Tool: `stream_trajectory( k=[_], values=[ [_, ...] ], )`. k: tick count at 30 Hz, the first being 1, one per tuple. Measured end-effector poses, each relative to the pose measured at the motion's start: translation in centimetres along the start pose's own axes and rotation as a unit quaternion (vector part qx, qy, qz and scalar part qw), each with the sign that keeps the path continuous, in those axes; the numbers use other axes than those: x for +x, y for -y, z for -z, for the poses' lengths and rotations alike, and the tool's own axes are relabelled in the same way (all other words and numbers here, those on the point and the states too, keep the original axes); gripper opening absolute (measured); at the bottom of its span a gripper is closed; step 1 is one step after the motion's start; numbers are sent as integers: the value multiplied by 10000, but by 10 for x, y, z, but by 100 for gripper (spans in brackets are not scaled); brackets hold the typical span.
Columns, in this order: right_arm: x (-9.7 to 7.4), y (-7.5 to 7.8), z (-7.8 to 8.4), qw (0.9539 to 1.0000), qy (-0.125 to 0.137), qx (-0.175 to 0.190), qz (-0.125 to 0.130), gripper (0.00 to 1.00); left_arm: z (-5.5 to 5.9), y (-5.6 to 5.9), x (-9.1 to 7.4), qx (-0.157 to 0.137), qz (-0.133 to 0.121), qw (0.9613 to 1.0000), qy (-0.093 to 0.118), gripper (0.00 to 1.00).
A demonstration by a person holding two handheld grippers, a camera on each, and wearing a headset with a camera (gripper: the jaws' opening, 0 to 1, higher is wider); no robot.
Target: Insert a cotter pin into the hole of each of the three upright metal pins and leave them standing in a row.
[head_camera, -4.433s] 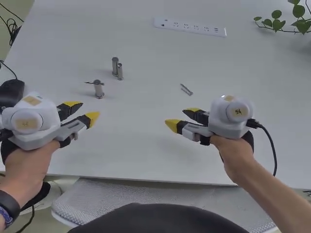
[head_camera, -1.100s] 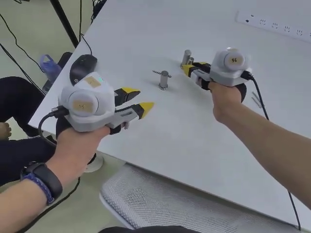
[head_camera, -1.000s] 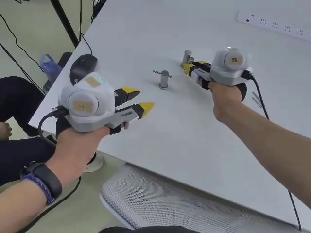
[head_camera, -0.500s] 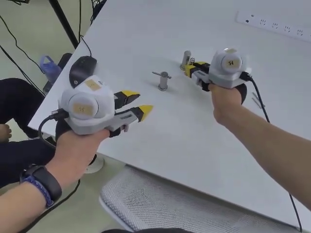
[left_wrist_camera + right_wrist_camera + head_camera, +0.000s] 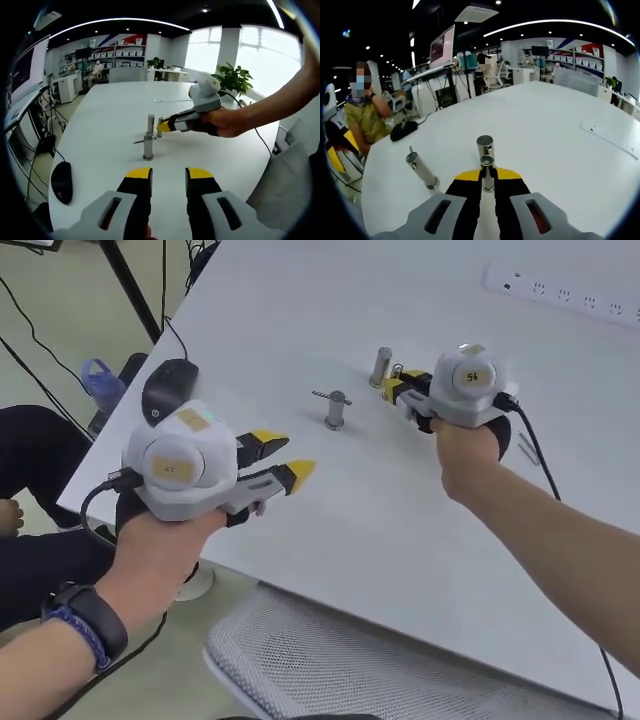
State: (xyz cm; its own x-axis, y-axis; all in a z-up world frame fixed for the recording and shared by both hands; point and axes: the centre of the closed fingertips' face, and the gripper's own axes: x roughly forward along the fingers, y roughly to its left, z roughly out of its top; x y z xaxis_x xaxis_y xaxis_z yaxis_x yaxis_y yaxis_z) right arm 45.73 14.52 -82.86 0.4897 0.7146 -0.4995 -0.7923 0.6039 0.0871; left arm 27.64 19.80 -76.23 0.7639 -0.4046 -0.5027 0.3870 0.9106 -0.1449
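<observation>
Three metal pins stand on the white table (image 5: 330, 530). The near one (image 5: 336, 410) (image 5: 422, 172) has a cotter pin through its top. A tall pin (image 5: 381, 364) (image 5: 485, 145) stands behind a short pin (image 5: 397, 370) (image 5: 487, 167). My right gripper (image 5: 398, 386) (image 5: 488, 176) is shut on the short pin, one yellow-tipped jaw on each side of it. My left gripper (image 5: 287, 453) (image 5: 168, 173) hovers open near the table's left front, well short of the pins, with nothing between its jaws. Loose cotter pins (image 5: 527, 448) lie beside my right forearm.
A white power strip (image 5: 560, 295) lies at the table's far right. A black mouse (image 5: 165, 390) sits by the left edge, where a seated person's leg (image 5: 30, 490) shows. A mesh chair (image 5: 380, 670) is below the near edge.
Since the oldest frame my right gripper has gone from the near edge out to the short pin and shut on it. Over the last second both grippers have barely shifted.
</observation>
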Motion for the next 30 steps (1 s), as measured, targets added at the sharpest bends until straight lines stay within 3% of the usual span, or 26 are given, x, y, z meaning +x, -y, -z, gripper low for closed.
stream_trajectory(
  k=[10,30],
  values=[
    [-13,-1,5,10000,-44,-65,0,10,-5,4,3,45,51,10000,26,25],
    [-51,-8,-4,9995,48,-320,-21,10,-18,20,12,174,227,9995,128,24]
  ],
)
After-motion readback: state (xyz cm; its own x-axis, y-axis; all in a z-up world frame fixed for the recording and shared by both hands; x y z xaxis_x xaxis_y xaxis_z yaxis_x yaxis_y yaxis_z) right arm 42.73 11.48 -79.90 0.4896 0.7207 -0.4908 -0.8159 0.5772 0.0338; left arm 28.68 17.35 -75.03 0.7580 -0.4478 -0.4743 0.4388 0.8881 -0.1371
